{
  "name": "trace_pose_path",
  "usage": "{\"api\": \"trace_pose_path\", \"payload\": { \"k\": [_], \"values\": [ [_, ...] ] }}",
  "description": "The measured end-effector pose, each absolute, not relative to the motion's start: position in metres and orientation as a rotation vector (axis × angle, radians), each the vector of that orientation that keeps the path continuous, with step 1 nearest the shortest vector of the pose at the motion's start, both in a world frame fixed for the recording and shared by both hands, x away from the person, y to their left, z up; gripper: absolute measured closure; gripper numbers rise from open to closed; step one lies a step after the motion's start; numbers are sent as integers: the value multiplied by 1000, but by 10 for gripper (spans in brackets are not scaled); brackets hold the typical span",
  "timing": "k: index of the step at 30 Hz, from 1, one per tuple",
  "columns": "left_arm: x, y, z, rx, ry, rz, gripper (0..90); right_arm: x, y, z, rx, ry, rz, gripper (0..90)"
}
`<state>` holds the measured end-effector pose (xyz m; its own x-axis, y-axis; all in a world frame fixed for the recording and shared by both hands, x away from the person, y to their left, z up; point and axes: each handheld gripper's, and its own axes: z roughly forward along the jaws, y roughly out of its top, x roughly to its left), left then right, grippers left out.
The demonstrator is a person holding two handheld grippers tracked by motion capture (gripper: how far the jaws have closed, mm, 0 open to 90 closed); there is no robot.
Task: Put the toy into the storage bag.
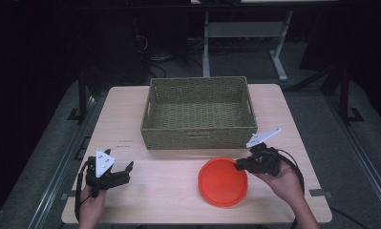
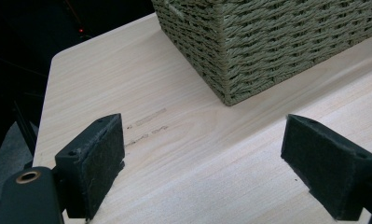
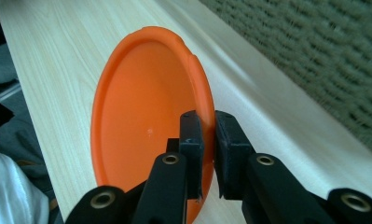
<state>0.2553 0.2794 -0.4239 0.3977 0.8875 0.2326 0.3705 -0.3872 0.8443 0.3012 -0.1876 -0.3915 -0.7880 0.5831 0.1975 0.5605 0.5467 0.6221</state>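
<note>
The right hand-held gripper [image 3: 207, 135] pinches the plate [image 3: 141, 121] by its rim, low over the worktop [image 1: 169, 179]. The basket [image 1: 197, 112] sits just past it. The left hand-held gripper [image 2: 204, 161] is wide open, holding nothing. Next move, I think: lift the plate into the basket.

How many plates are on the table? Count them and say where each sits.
1. A single orange plate lies on the table, in front of the wicker basket, with the right gripper clamped on its rim. The basket looks empty.
</note>
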Motion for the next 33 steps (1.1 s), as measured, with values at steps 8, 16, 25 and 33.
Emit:
{"api": "trace_pose_path", "payload": {
  "k": [8, 16, 25, 33],
  "values": [
    [255, 279, -424, 1950, 1064, 920, 129, 295, -183, -374, 942, 2712, 1061, 823],
    [255, 279, -425, 1943, 1074, 915, 128, 297, -186, -362, 949, 2691, 1094, 823],
    [255, 280, -425, 1937, 1078, 915, 129, 300, -187, -350, 942, 2677, 1079, 823],
    [256, 280, -425, 1936, 1078, 914, 128, 303, -185, -336, 928, 2668, 1078, 822]
  ]
}}
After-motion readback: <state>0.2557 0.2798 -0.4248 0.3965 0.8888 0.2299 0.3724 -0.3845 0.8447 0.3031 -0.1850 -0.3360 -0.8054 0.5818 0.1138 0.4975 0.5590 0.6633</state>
